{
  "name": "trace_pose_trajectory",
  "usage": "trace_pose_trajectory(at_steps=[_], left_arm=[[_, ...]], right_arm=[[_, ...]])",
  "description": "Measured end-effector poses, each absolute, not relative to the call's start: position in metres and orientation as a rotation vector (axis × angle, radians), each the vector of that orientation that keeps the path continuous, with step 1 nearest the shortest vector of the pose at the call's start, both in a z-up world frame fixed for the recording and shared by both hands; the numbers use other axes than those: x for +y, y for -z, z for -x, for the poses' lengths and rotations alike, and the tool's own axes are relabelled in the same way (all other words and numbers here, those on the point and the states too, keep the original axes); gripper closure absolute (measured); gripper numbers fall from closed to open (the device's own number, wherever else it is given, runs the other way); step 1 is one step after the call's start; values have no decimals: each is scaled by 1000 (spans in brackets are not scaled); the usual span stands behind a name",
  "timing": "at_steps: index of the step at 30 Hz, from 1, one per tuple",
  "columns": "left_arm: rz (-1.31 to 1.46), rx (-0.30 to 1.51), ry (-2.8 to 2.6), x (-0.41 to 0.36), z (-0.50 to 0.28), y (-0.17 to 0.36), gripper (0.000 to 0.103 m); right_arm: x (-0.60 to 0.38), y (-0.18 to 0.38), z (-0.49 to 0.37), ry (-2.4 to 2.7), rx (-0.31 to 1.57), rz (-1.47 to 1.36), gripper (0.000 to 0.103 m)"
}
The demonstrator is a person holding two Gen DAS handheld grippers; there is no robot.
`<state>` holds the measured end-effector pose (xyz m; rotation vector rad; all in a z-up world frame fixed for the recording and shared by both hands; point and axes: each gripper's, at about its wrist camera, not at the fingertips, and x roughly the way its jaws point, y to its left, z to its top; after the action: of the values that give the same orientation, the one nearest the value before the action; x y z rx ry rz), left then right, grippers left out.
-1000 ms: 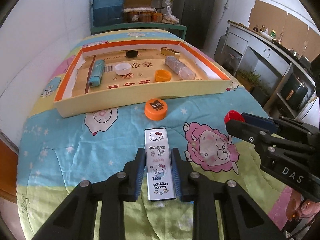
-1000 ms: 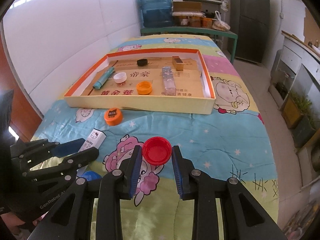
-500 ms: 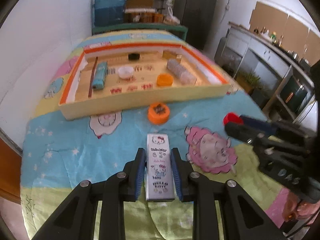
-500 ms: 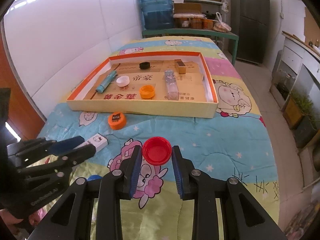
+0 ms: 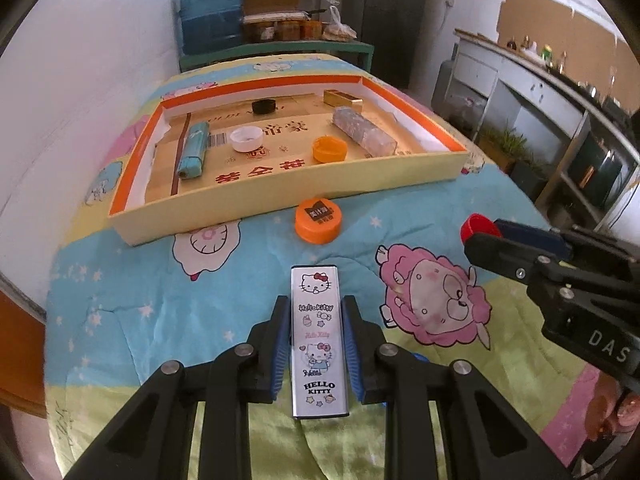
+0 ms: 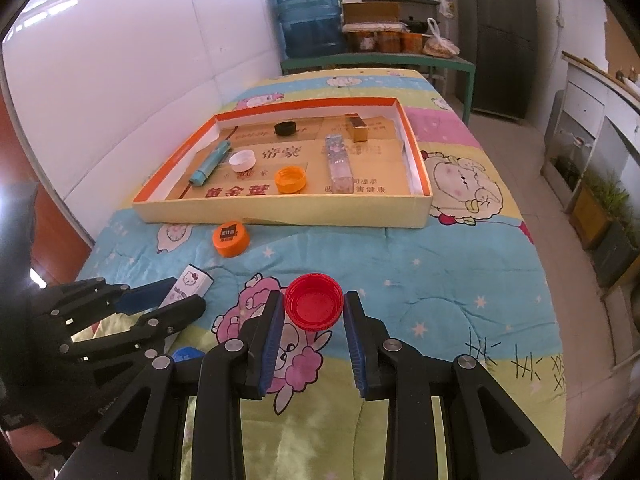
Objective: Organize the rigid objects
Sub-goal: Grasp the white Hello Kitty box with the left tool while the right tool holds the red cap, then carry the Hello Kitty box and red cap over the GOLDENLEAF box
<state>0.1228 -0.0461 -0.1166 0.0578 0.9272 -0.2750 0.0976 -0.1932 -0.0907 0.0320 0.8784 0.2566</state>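
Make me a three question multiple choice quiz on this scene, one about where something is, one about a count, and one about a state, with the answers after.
1. Where is the labelled orange cap?
A. inside the tray
B. on the blanket in front of the tray
C. in the right gripper

2. How many caps lie inside the tray?
A. three
B. one
C. five

3. What does the left gripper hold?
A. nothing
B. a blue tube
C. the Hello Kitty box

Answers:
1 B, it sits on the blanket just short of the tray's front wall.
2 A, one black, one white, one orange.
3 C, both pads press the box's sides.
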Motion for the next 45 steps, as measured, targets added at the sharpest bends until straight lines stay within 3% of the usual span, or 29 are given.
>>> trace_pose_trajectory(at_steps=[16, 45], left_arm=[[17, 811, 268, -25, -124, 68, 77], [55, 704, 179, 2, -200, 12, 77]], right_arm=[[-178, 68, -109, -289, 832, -12, 72], [-149, 12, -176, -339, 722, 67, 72]])
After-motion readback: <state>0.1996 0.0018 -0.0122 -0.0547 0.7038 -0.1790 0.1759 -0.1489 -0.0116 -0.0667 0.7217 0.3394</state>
